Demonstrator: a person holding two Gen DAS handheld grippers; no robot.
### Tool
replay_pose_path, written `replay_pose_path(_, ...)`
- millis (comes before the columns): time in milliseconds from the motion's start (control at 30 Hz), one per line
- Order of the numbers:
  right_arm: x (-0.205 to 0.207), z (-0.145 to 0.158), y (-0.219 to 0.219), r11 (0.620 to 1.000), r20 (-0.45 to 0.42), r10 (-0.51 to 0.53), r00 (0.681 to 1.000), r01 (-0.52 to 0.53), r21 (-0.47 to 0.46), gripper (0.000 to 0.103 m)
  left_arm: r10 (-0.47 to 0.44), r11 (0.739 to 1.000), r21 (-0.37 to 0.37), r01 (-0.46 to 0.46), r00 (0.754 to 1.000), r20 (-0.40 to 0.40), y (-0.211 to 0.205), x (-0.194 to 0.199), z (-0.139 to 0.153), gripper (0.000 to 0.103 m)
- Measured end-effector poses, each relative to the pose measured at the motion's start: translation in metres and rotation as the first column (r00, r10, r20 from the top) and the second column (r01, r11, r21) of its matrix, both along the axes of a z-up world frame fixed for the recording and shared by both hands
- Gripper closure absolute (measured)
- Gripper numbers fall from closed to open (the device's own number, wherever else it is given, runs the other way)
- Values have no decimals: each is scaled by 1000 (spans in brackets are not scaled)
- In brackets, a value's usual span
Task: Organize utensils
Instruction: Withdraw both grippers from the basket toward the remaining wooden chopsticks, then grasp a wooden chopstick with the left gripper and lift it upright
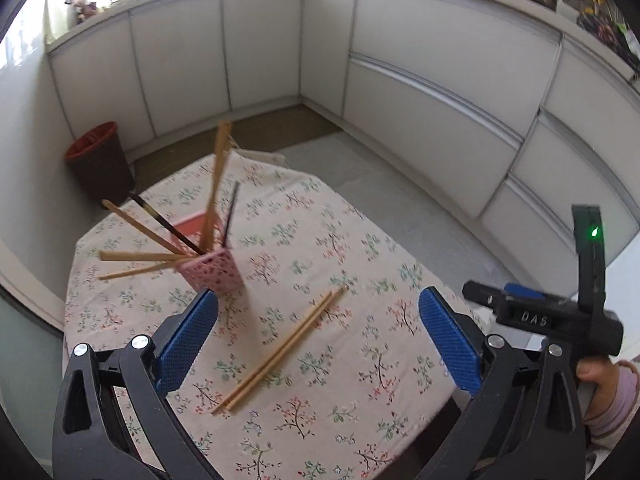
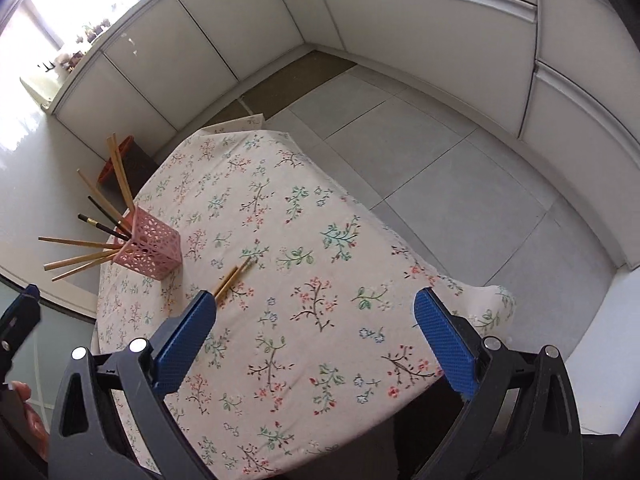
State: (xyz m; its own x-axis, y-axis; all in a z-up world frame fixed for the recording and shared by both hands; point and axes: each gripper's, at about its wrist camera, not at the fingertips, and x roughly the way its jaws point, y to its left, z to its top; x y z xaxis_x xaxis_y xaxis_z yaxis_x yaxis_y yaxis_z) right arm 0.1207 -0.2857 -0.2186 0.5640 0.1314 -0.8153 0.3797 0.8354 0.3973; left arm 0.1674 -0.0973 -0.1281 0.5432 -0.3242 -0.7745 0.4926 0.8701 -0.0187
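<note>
Both my grippers, left (image 1: 318, 334) and right (image 2: 316, 338), gape empty above two loose wooden chopsticks (image 1: 280, 354) lying beside the pink perforated plastic holder (image 1: 216, 270).

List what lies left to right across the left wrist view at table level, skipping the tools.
Bin on the floor → pink holder with chopsticks fanned out of it → loose chopstick pair lying on the tablecloth → the other tool in the person's hand.

A floral tablecloth (image 1: 360, 280) covers the table; a brown wastebasket (image 1: 100, 160) stands beside white cabinets (image 1: 420, 100).
</note>
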Motion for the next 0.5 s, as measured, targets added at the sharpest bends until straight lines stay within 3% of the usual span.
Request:
replay_pose_path(133, -4, 1, -7, 998, 0, -10, 1000, 10, -63, 6, -25, 992, 121, 45, 986, -165, -30, 22, -47, 7)
replay_pose_path(233, -3, -5, -16, 999, -29, -6, 1000, 5, -45, 6, -15, 979, 194, 58, 976, -219, -42, 39, -77, 10)
replay_pose_path(333, -3, -9, -22, 1000, -46, -14, 999, 13, -19, 6, -12, 969, 233, 83, 956, -294, -60, 57, -104, 27)
replay_pose_path(500, -2, -17, -27, 1000, -69, -14, 998, 14, -2, 7, 29, 957, 278, 83, 926, -377, -72, 86, -139, 64)
